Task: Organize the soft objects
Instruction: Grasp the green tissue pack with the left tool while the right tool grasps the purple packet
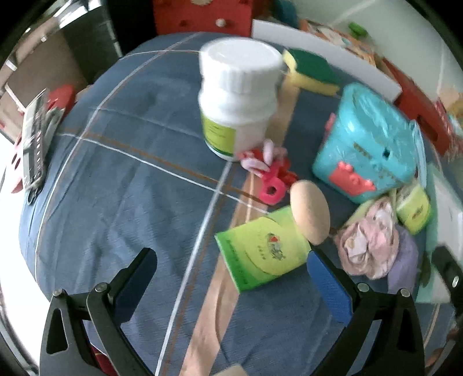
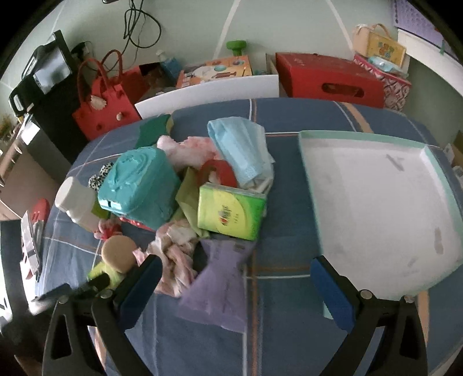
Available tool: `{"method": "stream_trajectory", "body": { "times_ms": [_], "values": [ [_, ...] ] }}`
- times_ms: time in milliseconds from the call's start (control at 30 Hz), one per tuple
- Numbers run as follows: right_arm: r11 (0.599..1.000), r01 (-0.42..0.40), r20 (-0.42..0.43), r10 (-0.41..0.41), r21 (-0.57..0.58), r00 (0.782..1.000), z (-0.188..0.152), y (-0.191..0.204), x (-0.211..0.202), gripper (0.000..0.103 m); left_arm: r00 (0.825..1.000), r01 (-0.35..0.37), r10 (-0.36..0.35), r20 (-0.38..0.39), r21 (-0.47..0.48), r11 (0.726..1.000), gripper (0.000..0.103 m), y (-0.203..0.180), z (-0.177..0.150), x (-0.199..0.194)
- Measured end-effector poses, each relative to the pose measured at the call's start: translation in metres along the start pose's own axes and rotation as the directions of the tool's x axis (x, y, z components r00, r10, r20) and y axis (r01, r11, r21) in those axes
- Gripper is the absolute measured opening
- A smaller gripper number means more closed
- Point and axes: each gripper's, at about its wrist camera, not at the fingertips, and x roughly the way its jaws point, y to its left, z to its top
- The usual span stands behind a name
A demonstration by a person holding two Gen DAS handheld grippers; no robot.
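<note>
With right claw (image 2: 234, 277) and left claw (image 1: 231, 274) both spread empty, pinch light, limp purple cloth (image 2: 217, 277) mid-fold, near edge of pile, left of tray (image 2: 376, 138).

Home room: plaid blue tablecloth (image 2: 289, 130), red handbag (image 2: 104, 107), gift boxes (image 2: 330, 78), cables on wall (image 2: 139, 26).

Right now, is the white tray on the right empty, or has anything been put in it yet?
Empty. The white tray shows only its bare, scuffed floor inside the teal rim in the right wrist view; the soft things lie piled on the blue cloth beside it.
</note>
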Motion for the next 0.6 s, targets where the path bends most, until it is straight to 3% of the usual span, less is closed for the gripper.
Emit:
{"method": "stream_trajectory", "body": {
  "times_ms": [167,367,600],
  "values": [
    [1.0,0.007,-0.023,-0.007,-0.011,1.0,-0.003,0.004,0.016,0.103,0.999,0.006,-0.006,-0.047,-0.006,1.0,0.103,-0.011,0.009,0.015],
    [1.0,0.018,-0.065,-0.019,-0.024,0.998,-0.014,-0.002,0.031,0.103,1.0,-0.013,0.012,-0.027,-0.029,1.0,0.103,-0.017,0.024,0.025],
    [0.999,0.033,-0.079,-0.035,-0.035,0.996,-0.021,-0.006,0.035,0.103,1.0,0.001,-0.002,-0.02,-0.037,0.999,0.101,-0.027,0.007,0.021]
  ]
}}
